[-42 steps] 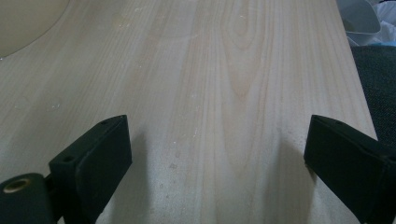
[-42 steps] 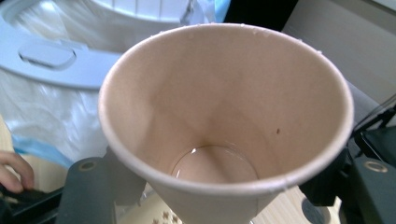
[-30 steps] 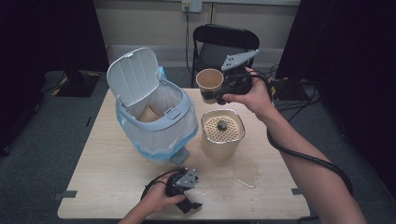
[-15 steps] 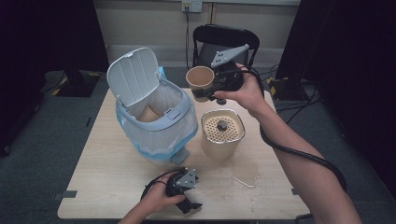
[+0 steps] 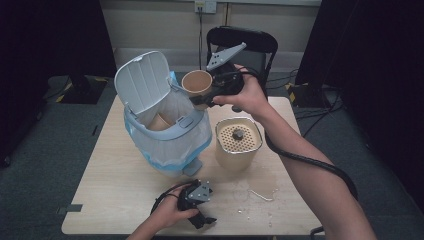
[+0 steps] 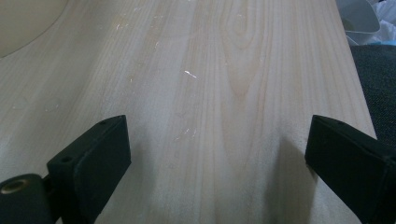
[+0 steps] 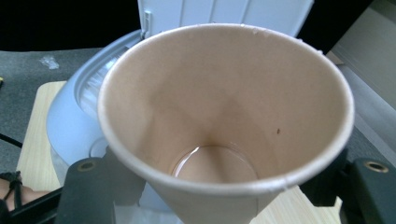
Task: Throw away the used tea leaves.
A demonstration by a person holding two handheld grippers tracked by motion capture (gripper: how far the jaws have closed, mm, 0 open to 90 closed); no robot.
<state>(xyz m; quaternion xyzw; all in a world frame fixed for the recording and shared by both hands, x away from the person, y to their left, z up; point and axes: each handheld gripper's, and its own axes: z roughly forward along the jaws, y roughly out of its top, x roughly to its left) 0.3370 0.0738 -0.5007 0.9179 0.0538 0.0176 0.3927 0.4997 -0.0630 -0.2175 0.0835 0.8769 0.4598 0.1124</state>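
Item: paper cup, brown, being pinched at its lower body between the two black jaws of the right gripper, mouth tipped toward the camera riding on that gripper; it is hanging in the air just above the front rim of the lidded bin, whose lid is standing open and whose liner bag is draping over its sides. A thin film of liquid is sitting at the cup's bottom. Inside the bin a second brown cup is lying. Left gripper: resting low over the table near its front edge, jaws spread wide, nothing between them. Beside the bin a beige strainer canister is standing; wet patches are lying on the table in front of it. Risks, as judgement: the residue is likely spilling onto the bin rim or table if the cup is tilted before it is over the opening; the soft wall is possibly buckling under the pinch and slipping free; a release too near the rim is risking the cup bouncing off onto the table; the gripper is possibly knocking the upright lid shut.
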